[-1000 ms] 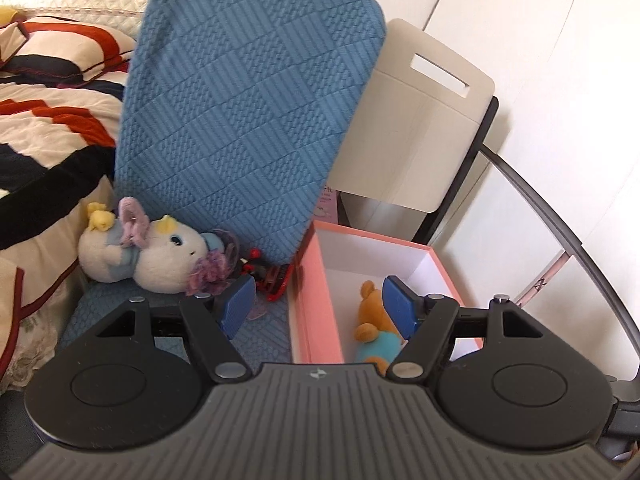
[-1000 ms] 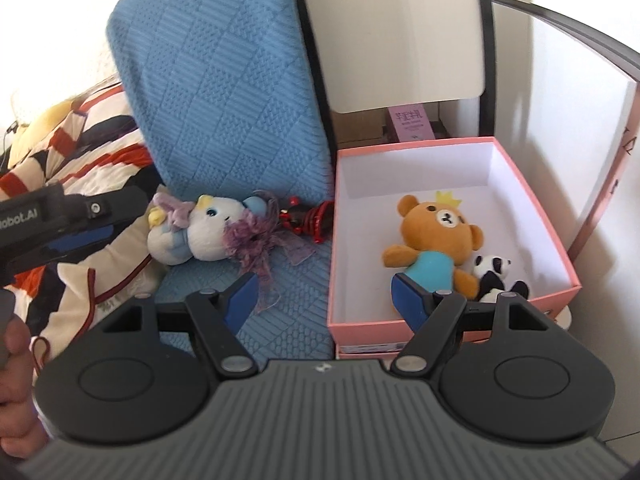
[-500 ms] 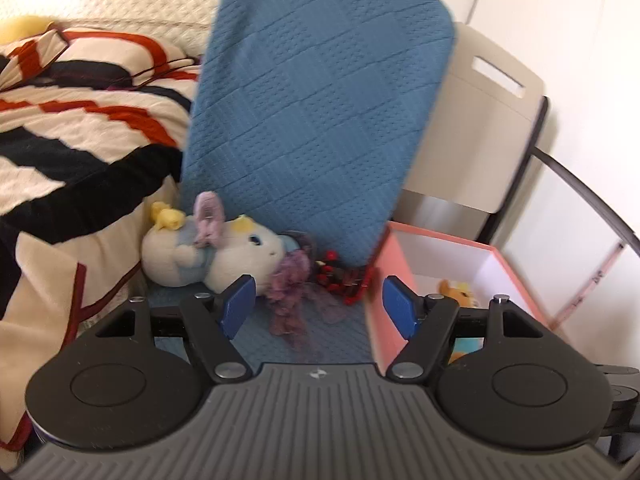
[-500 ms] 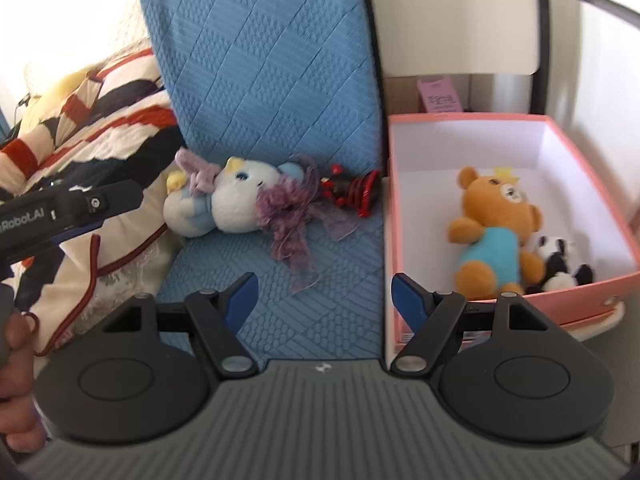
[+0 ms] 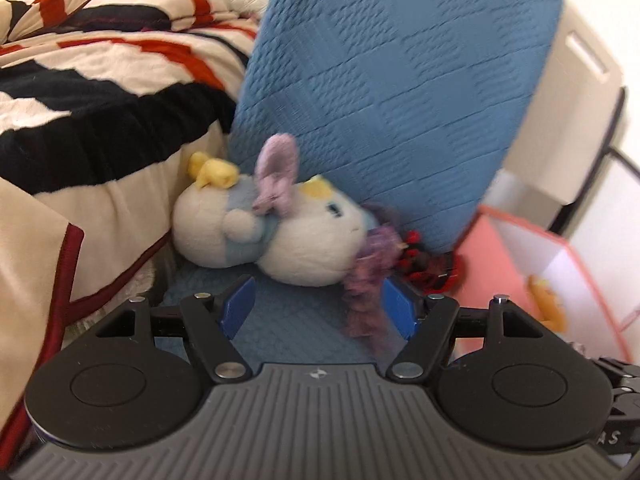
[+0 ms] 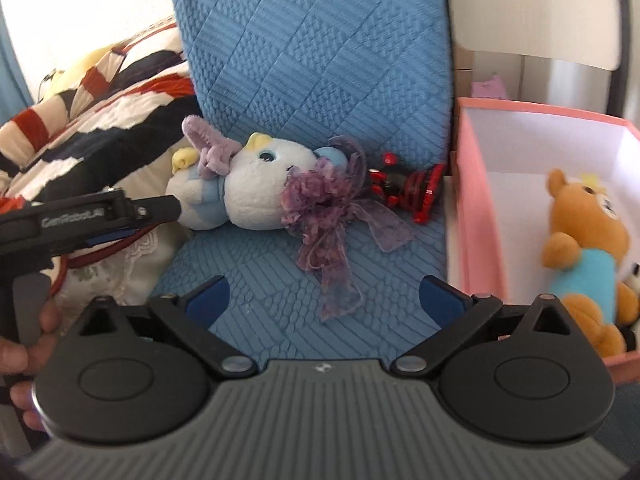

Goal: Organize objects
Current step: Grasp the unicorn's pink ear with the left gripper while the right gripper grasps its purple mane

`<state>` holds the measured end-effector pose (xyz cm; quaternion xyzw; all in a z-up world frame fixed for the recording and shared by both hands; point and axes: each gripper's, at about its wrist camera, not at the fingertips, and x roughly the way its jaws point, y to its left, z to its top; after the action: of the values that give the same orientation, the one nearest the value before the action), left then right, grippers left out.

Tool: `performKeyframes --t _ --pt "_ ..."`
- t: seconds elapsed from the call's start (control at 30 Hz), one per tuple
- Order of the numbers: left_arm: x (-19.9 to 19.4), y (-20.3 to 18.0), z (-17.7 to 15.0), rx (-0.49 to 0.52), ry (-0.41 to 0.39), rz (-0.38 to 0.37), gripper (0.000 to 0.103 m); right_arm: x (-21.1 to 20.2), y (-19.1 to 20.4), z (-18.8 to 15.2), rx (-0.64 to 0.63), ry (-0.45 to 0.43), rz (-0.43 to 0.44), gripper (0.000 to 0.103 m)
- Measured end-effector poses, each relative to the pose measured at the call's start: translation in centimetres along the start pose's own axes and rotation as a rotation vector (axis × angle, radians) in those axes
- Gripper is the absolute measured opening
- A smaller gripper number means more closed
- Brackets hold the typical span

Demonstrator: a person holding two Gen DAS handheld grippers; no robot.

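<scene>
The step in hand appears to be the pick-up of the white plush (image 5: 280, 236), which lies on its side on the blue chair seat (image 6: 256, 264), its back against the blue backrest (image 5: 392, 92). The pink box (image 6: 476, 216) stands just to the right of the seat and already holds a bear (image 6: 580, 248).

Left tongs (image 5: 318, 308): released, jaws spread, nothing between them. They sit just short of the plush, roughly centred on its body. Right tongs (image 6: 326, 300): also released and empty, hovering over the near part of the seat, with the purple ribbon (image 6: 328, 216) trailing toward them.

Recommended procedure:
1. Advance the left tongs until the pads straddle the widest part of the body, not the ear or the ribbon. A grip on loose trim is likely to let the toy swing or slip.
2. Close firmly; the plush will probably compress, so the squeeze should continue until the stuffing resists.
3. Lift straight up before moving right. The ribbon lies close to the red clip (image 6: 412, 186); whether they are tangled cannot be told, so the lift should be slow.
4. Clear the near wall of the box, then release over a bare part of its floor, left of the bear.

Keep the right tongs apart from the left tool's path.
</scene>
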<state>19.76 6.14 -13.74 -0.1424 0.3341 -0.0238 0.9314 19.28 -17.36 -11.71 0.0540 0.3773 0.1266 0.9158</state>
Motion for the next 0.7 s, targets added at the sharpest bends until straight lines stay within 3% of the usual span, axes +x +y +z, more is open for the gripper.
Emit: performKeyframes --t 0.27,0.37,0.6,0.7 --pt "4.8 3.1 1.8 -0.067 0.003 0.012 0.075 4.3 -0.4 1.9 0.0 -0.038 0.037 0.103" --pt "6.3 3.9 2.5 -0.073 0.008 0.011 0.075 6.0 -0.7 2.8 0.002 -0.021 0.025 0.101" --pt "9.1 4.0 3.8 -0.051 -0.003 -0.003 0.074 10.4 -0.7 4.4 0.0 0.041 0.108 0.09" --pt "10.1 3.6 4.3 -0.014 -0.002 0.007 0.074 12.6 -0.5 5.1 -0.019 0.069 0.089 0.087"
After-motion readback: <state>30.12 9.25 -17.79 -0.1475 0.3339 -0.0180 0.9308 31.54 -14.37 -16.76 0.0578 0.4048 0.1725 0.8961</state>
